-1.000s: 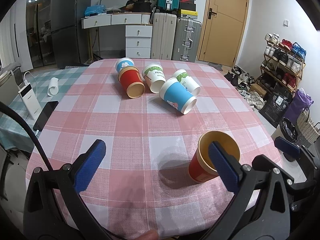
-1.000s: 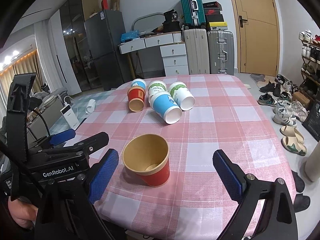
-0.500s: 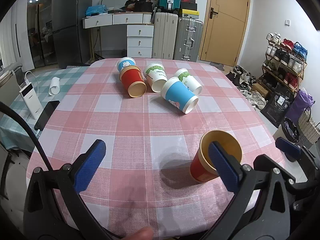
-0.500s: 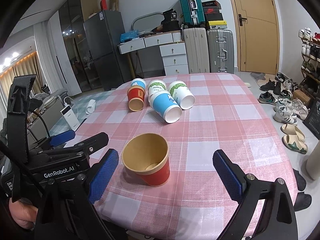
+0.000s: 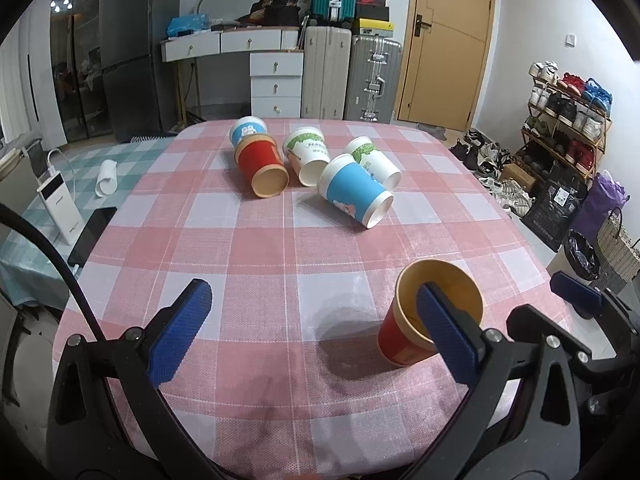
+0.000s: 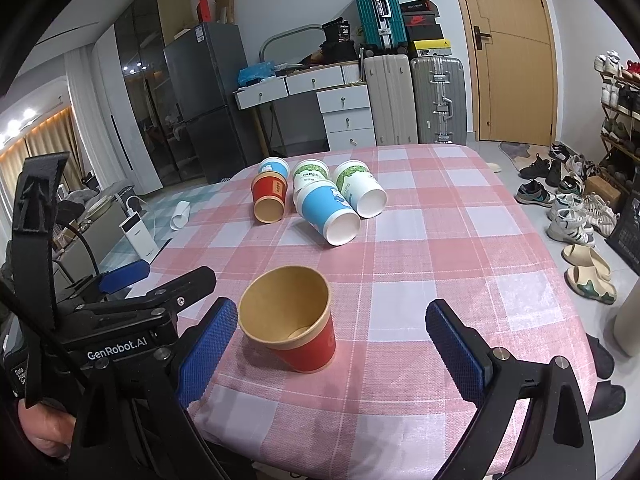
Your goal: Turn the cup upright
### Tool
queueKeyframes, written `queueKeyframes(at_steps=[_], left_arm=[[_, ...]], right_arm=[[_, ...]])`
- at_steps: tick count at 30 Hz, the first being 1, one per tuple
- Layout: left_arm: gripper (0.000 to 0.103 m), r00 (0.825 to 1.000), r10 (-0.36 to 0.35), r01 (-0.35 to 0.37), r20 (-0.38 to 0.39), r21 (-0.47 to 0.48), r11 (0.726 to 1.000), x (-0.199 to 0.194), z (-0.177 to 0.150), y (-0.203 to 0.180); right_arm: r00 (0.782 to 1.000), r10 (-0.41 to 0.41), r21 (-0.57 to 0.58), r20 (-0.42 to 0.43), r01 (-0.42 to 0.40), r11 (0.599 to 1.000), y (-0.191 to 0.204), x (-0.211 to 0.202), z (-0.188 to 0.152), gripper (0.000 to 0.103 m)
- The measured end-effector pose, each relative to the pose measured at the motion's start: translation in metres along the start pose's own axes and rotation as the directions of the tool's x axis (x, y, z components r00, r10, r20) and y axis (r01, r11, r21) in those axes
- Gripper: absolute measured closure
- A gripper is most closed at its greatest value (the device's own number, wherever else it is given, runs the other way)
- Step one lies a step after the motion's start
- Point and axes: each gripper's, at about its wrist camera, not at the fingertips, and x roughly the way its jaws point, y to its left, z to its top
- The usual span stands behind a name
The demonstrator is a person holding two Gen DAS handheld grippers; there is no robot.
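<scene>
Right tool gapes around upright red cup, mouth up.

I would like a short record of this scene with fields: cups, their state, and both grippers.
upright cup: red cup standing, mouth up, near table edge
lying cups: five on their sides at the far end, among them blue cup
surface: checked tablecloth
left gripper: open, empty
right gripper: open, empty, jaws either side of red cup, not touching

Table, pink/white check cloth.
On it: 1 red cup upright nr front edge; far end, 5 cups on sides, clustered – red, blue, 2 green-print, 1 blue/white behind.
</scene>
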Motion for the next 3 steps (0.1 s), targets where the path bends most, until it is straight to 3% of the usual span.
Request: queueKeyframes(at_steps=[3], left_arm=[[0.001,1.000,-0.017,0.017,-0.006,0.008,1.000,0.0014,0.0004,-0.0029]], right_arm=[[1.000,-0.001,0.006,-0.001,0.001,1.000,-0.0029,0.0013,-0.0002,0.006]])
